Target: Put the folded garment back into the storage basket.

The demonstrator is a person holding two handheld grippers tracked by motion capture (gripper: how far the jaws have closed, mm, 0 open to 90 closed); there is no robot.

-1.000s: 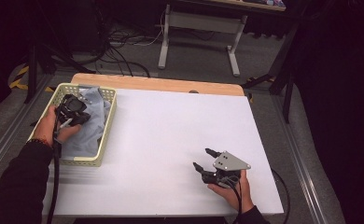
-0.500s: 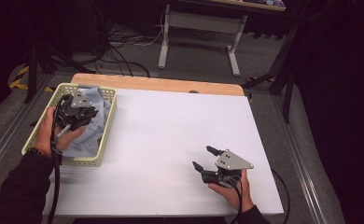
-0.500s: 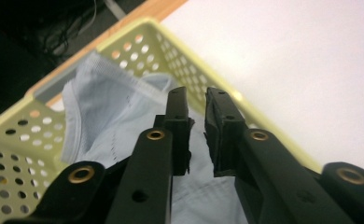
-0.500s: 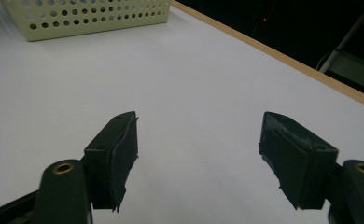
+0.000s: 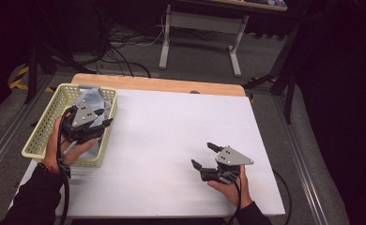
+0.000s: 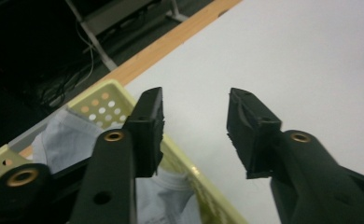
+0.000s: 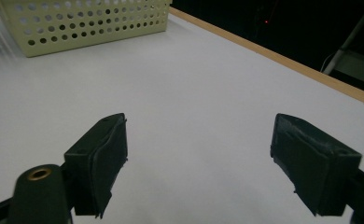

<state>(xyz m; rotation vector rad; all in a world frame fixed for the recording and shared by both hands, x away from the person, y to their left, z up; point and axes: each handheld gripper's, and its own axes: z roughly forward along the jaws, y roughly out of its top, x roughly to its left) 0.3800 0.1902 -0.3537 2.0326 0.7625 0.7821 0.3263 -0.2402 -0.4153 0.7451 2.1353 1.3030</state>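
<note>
**Cloth dropped in the basket**

Left gripper (image 5: 101, 121) hangs over the basket (image 5: 47, 126), jaws just opening, nothing between them. The grey cloth (image 6: 73, 140) lies inside (job looks done). Right gripper (image 5: 204, 155) rests spread wide, empty, on the table (image 5: 171, 131).

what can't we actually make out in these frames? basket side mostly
- Cloth in the basket: its near part is covered by the left gripper and hand in the high view; cut off by the bottom edge and the jaws in the left gripper view. What garment it is, cannot tell.
- Basket floor: covered by cloth, anything beneath unseen.
- Basket in the right gripper view: top edge cuts it, contents hidden by its wall.
</note>
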